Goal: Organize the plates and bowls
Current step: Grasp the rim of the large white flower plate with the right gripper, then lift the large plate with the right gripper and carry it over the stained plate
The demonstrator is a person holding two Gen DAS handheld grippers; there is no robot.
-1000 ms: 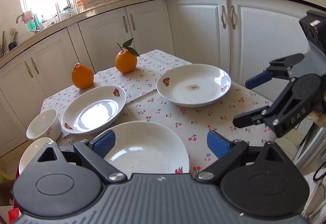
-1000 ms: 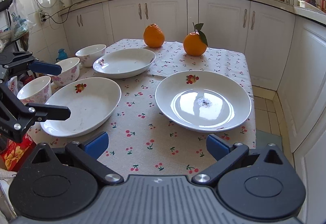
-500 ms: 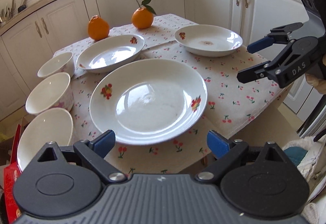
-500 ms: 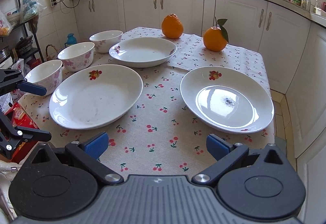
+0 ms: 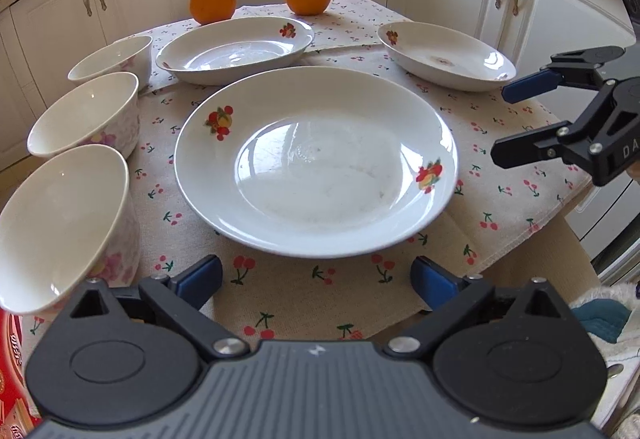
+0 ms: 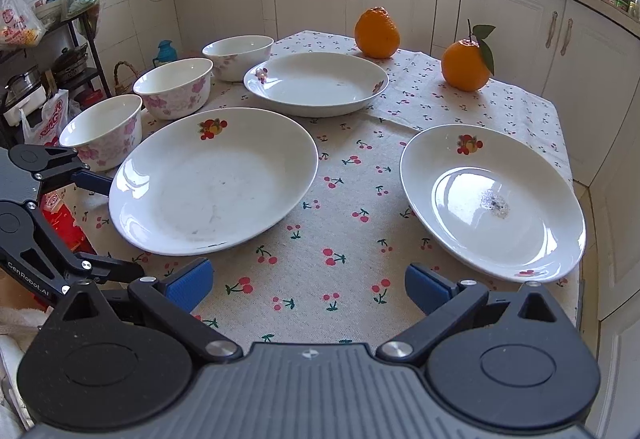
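While spread wide and empty, left gripper [image 5: 316,281] fingers [image 5: 200,279] facing large white fruit-print plate [image 5: 316,159] just ahead; right gripper [image 6: 308,285] likewise open, bare cherry-print worktop [image 6: 340,231] between fingers.

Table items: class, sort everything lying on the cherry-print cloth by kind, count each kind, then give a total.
Plates: 3 (near-left, far, right)
Bowls: 3 (nearest, middle, farthest)
Oranges: 2 (plain, leafed)
Total: 8
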